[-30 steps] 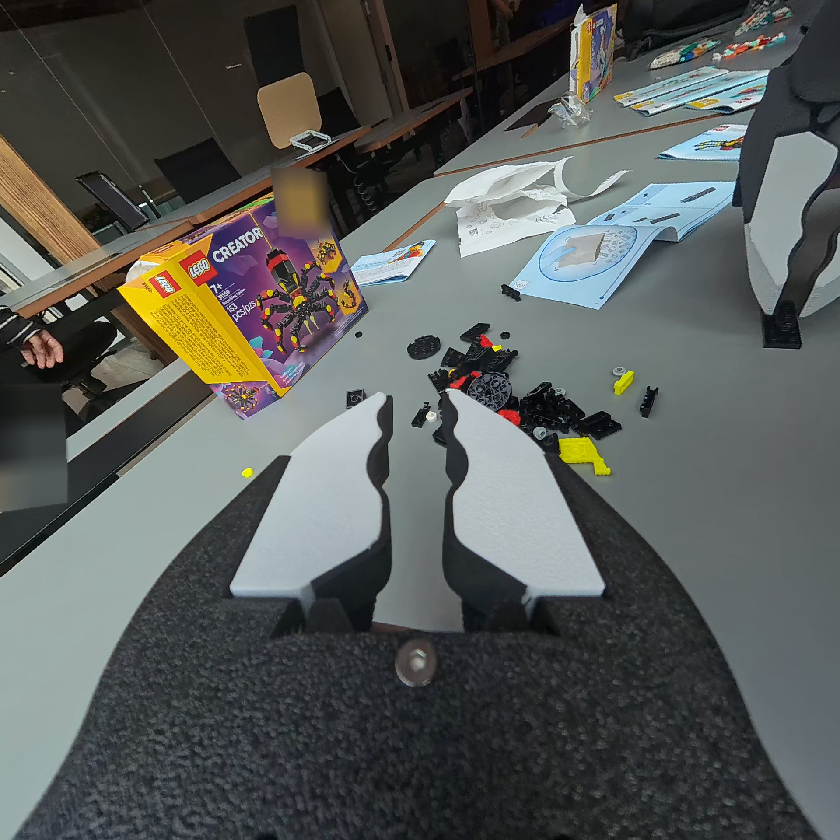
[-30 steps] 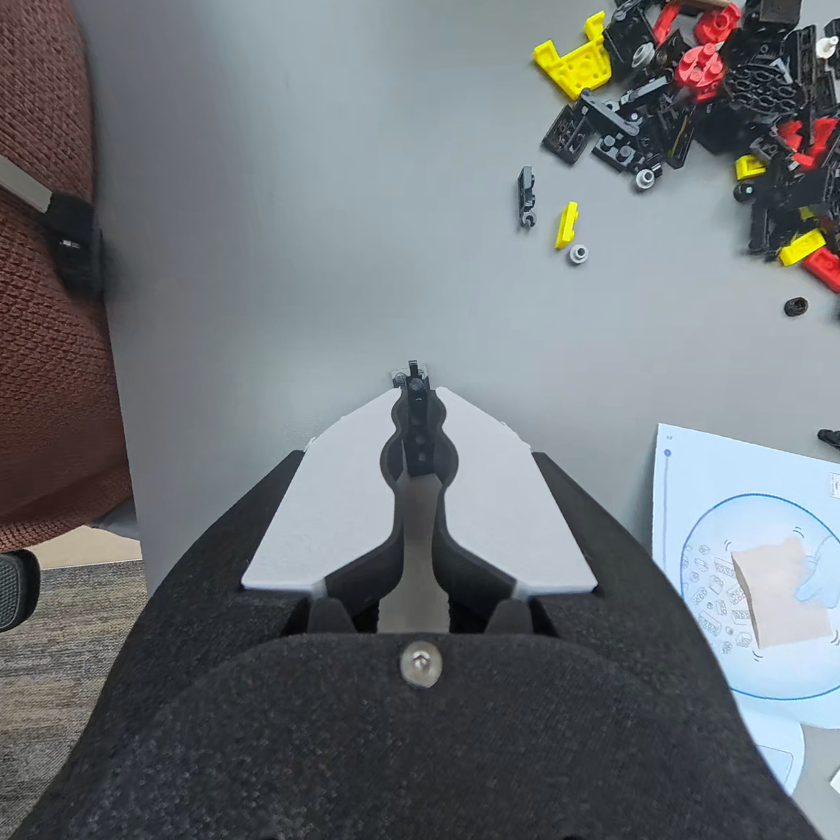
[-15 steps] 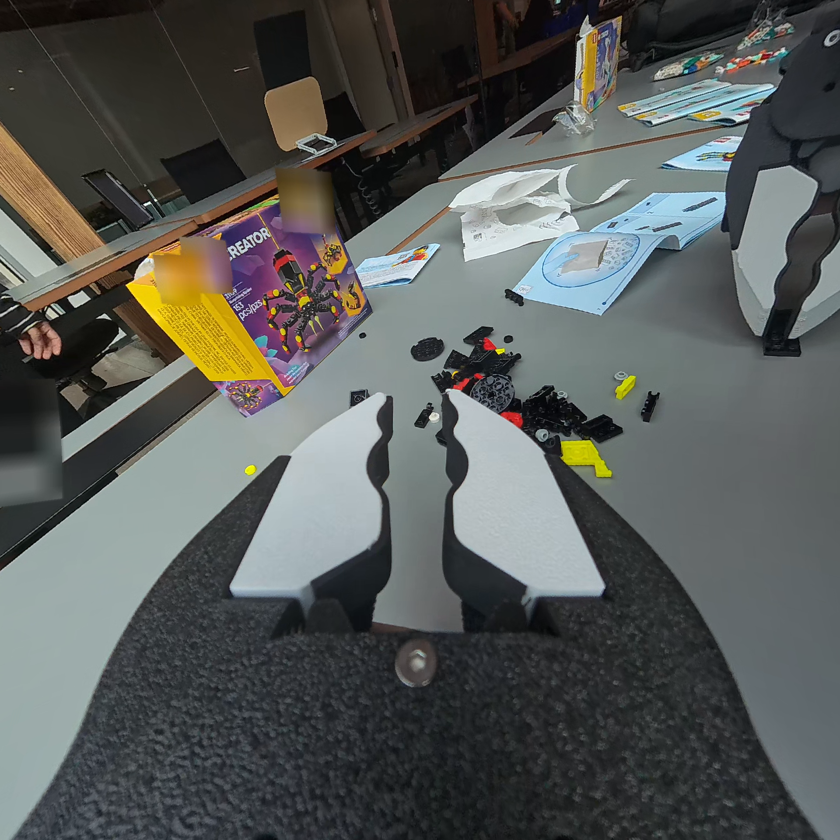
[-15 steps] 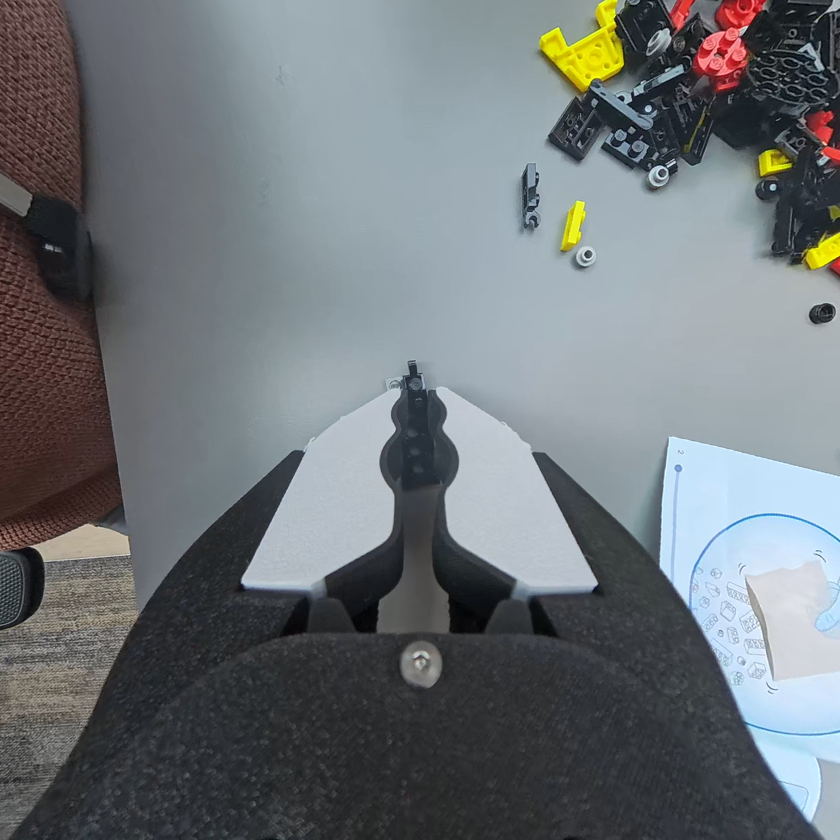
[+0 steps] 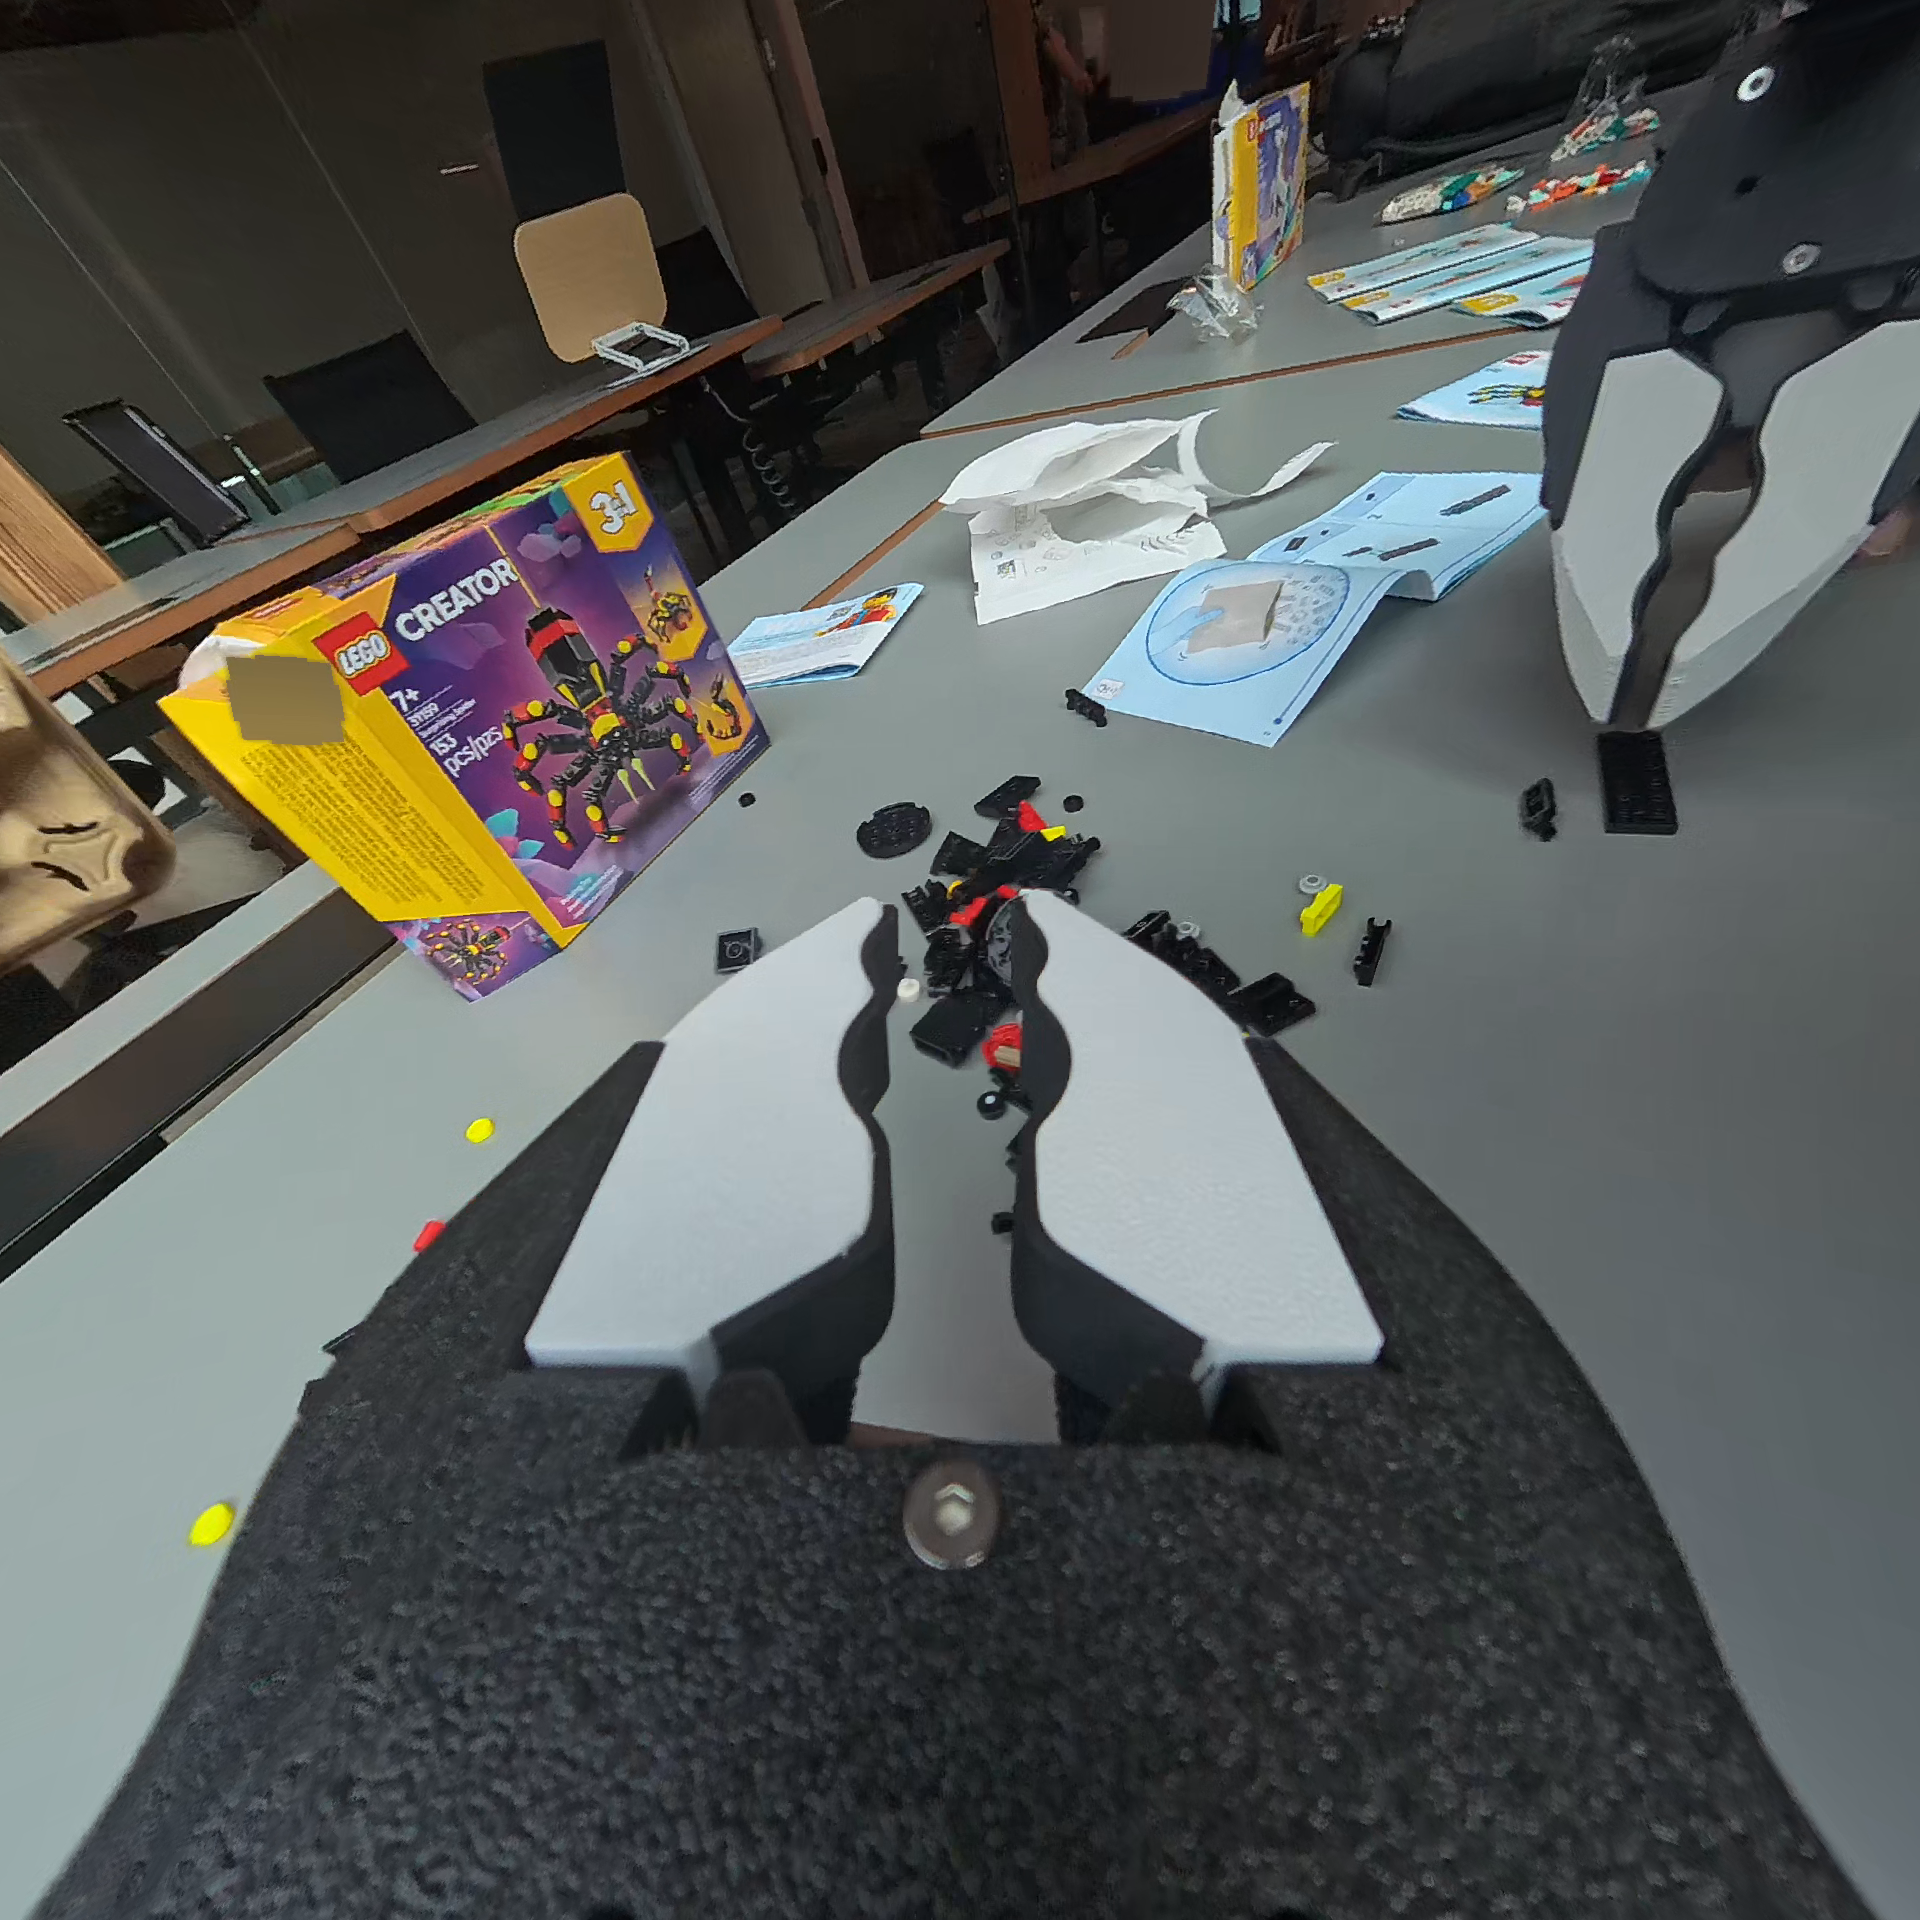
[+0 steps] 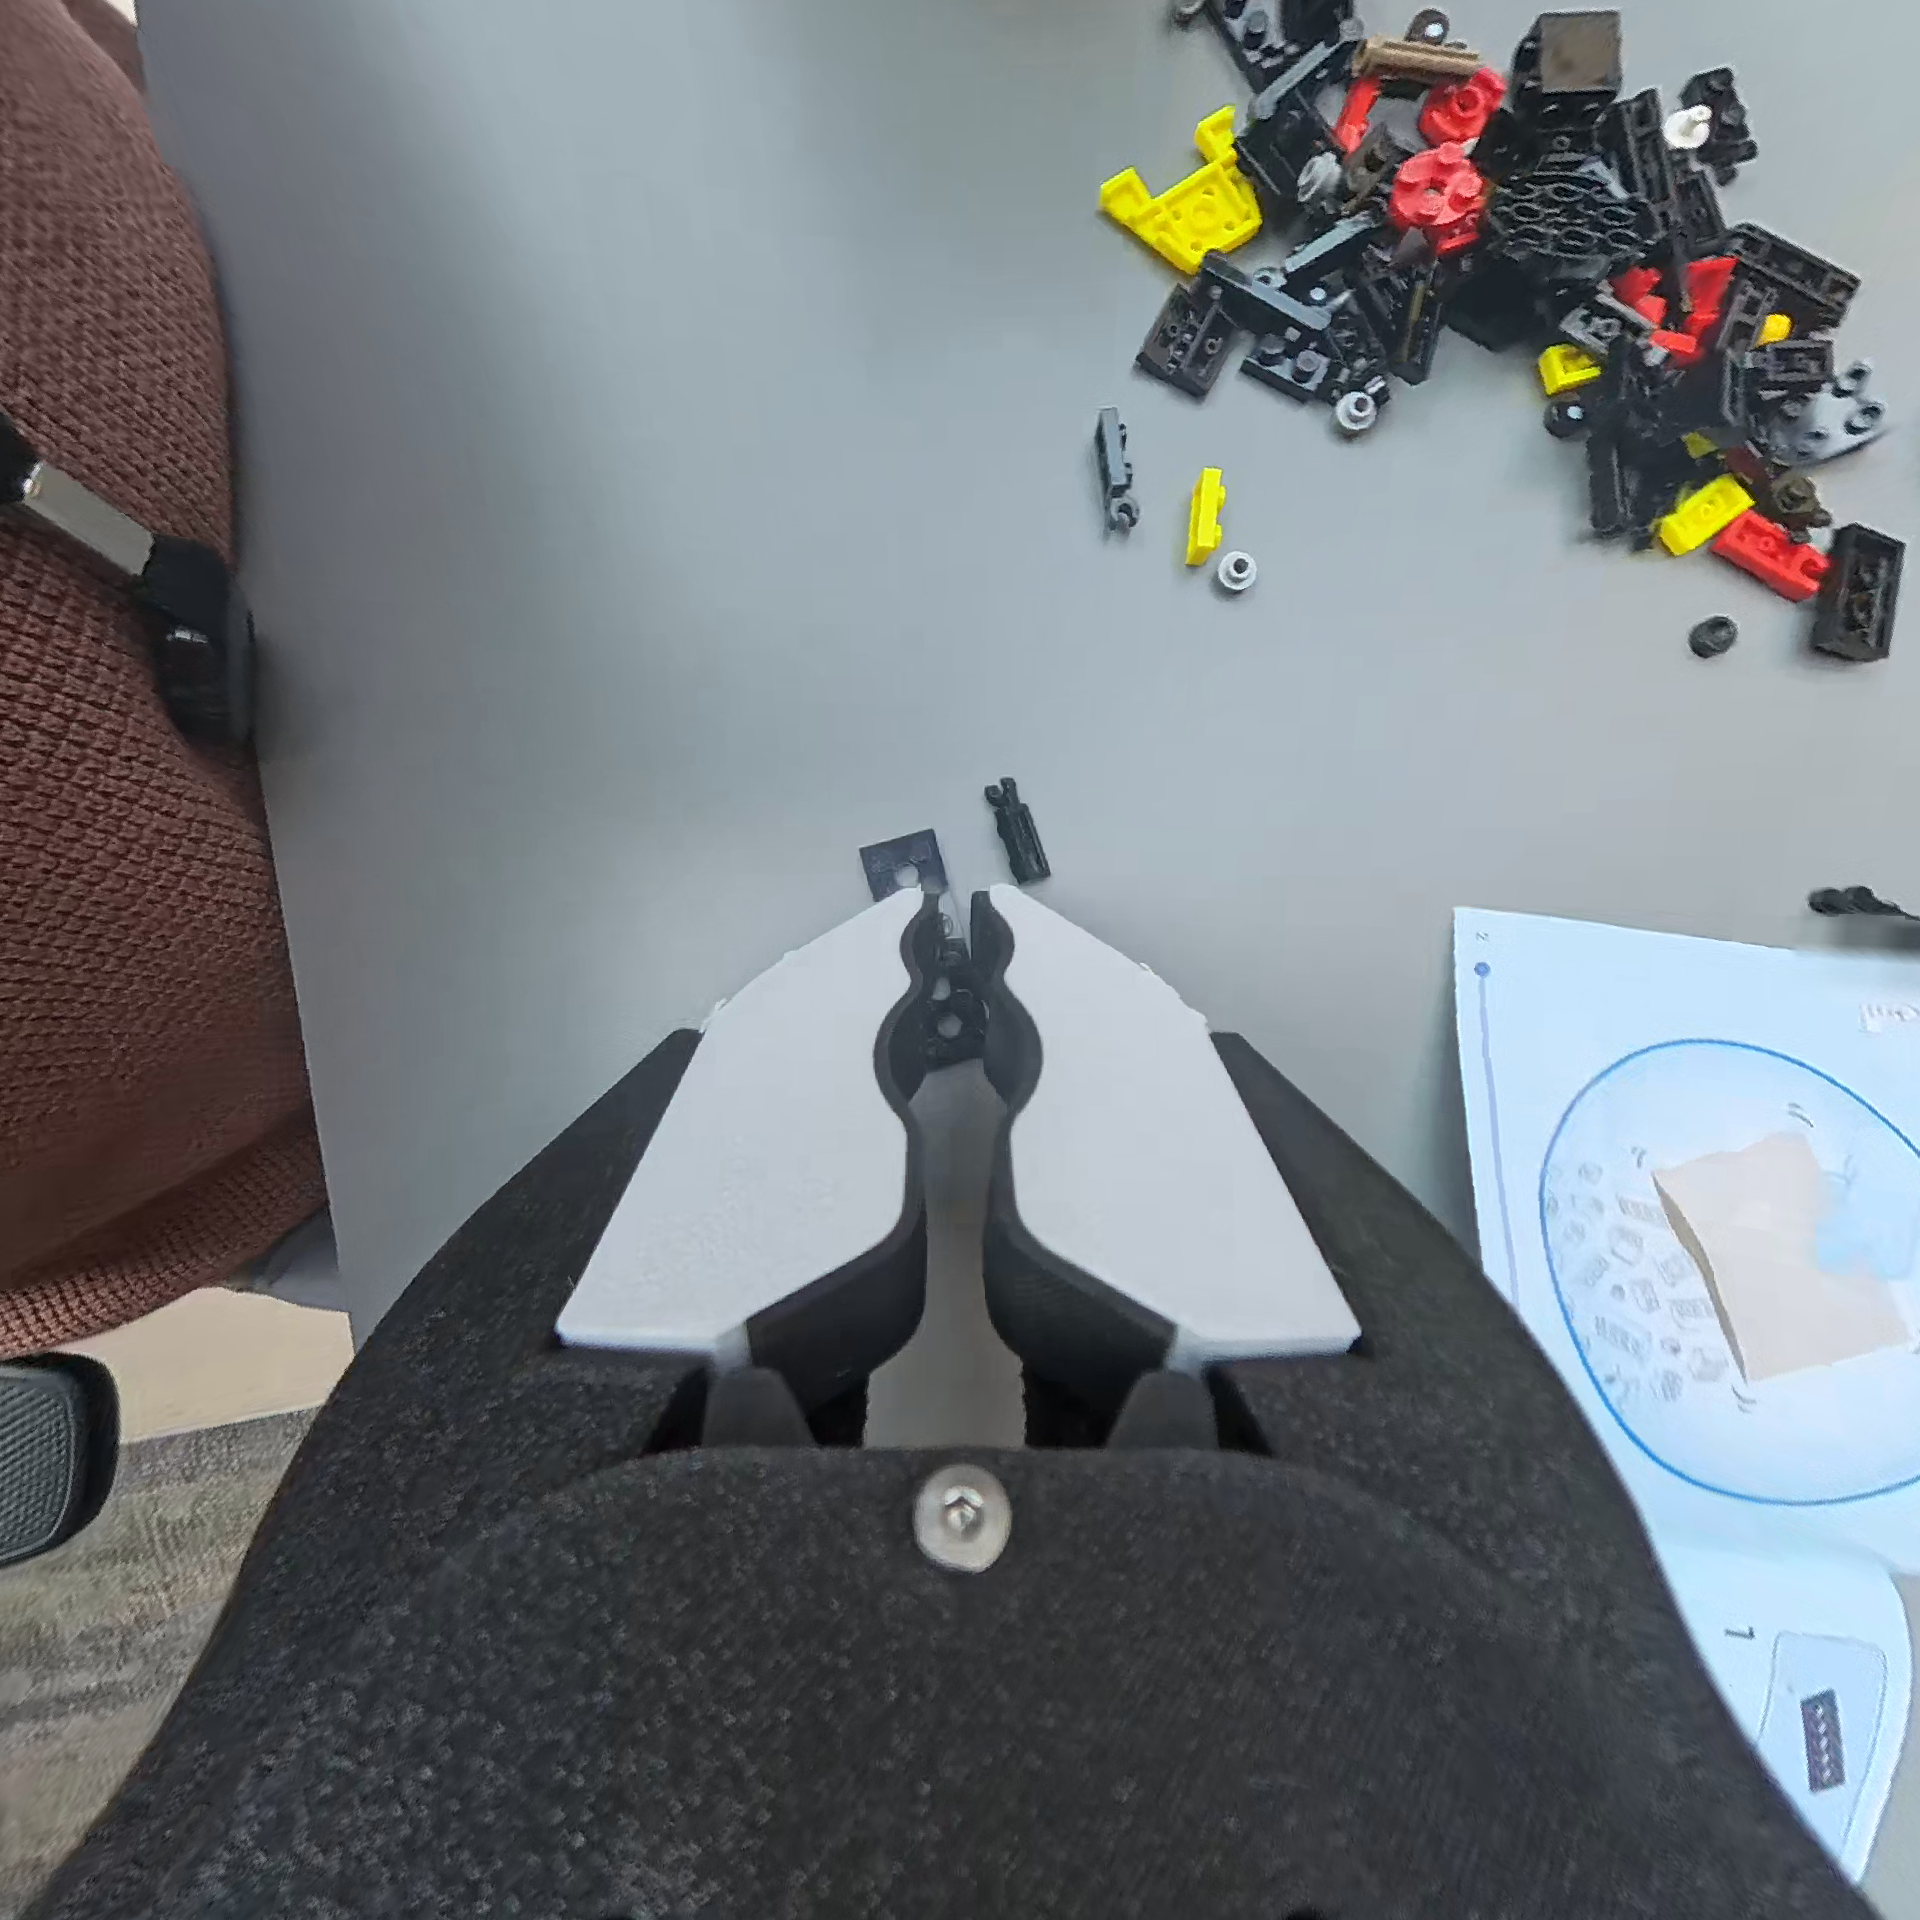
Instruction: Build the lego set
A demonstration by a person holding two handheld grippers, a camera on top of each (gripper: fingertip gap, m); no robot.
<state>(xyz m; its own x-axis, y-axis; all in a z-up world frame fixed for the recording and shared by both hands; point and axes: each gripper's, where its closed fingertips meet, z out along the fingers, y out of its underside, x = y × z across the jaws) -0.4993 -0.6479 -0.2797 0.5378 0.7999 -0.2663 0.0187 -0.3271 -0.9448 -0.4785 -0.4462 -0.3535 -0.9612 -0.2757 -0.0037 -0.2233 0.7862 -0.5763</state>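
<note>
Left gripper (image 5: pixel 951 914) is seen in the left wrist view with its jaws a narrow gap apart and nothing between them, its tips held above the near edge of the pile of loose bricks (image 5: pixel 1013 852) on the grey table (image 5: pixel 1558 1143). At ten o'clock from the tips the purple and yellow set box (image 5: pixel 499 727) is stood upright, and at one o'clock an open blue instruction booklet (image 5: pixel 1247 644) is laid flat. At two o'clock the right gripper (image 5: pixel 1631 717) is pointed down at the table, with a black plate (image 5: pixel 1640 781) just under its tips and a small black clip piece (image 5: pixel 1538 808) just beside that plate. In the right wrist view the right gripper (image 6: pixel 951 904) is shown with its jaws slightly parted; the black plate (image 6: pixel 943 1013) is seen in the gap close to the tips, but whether it is gripped cannot be told. Just past the tips a black square tile (image 6: pixel 902 862) is found at eleven o'clock and the clip piece (image 6: pixel 1018 831) at one o'clock. The pile (image 6: pixel 1558 239) is spread at two o'clock, the booklet (image 6: pixel 1714 1195) at four o'clock, and a red-brown chair (image 6: pixel 104 727) at nine o'clock beyond the table (image 6: pixel 623 416) edge.
</note>
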